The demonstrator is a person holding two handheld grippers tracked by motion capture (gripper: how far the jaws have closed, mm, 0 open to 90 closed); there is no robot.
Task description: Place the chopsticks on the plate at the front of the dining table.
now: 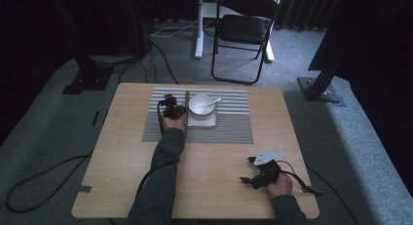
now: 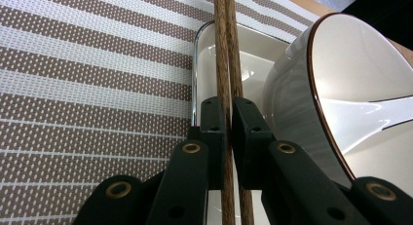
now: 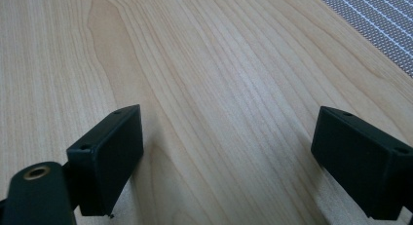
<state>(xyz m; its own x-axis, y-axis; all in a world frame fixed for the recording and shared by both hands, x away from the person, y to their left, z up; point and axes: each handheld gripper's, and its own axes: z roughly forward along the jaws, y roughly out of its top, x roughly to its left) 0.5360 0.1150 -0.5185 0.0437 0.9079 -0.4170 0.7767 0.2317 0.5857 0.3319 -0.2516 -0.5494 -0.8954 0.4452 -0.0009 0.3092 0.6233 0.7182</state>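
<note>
**Chopsticks pinched at the plate's left edge**

The left gripper [image 2: 228, 118] has its jaws pressed together on a pair of wooden chopsticks [image 2: 227, 49], both sticks caught side by side between the black pads. Their long axis runs straight on along the gripper's own line — away from the person, toward the far side of the table in the high view, where they show as a thin dark line [image 1: 187, 101] just left of the dishes. They lie along the left rim of a square white plate [image 2: 207, 49], close beside the white bowl [image 2: 360, 74] that sits on it with a spoon [image 1: 213, 102] inside. All of this rests on the striped placemat [image 1: 234, 127].

The right gripper [image 3: 226, 157] hovers low over bare wooden table [image 3: 195, 64], jaws wide apart with nothing between them, well apart from the mat near the front right corner.

So the left hand is the one on the job, and the relation that matters is how tightly the sticks hug the plate rim — I judge that any sideways shift toward the bowl would knock the crockery, so lifting or sliding along the sticks' own length looks safer. Whether the far tips touch the mat I cannot tell.
</note>
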